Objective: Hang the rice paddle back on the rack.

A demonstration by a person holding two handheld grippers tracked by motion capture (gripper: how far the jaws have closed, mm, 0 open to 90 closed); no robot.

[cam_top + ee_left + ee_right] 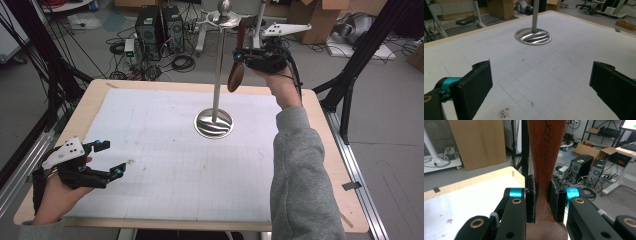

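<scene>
The right gripper (248, 56) is clamping a wooden spoon (237, 62) by its handle, pads pressing on both sides, and is holding it raised beside the top of the metal stand (215, 122), bowl end hanging downward. The stand is sitting on the white mat (165, 165) near the table's (95, 95) far middle. The left gripper (107, 157) is resting low over the mat's near left corner, jaws gaping wide with nothing between them.

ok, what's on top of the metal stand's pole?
A flat metal disc with a round ball knob caps the stand. The wooden spoon, clamped in the right gripper, is raised beside it; its upper end overlaps the disc, hiding any hooks or contact.
</scene>
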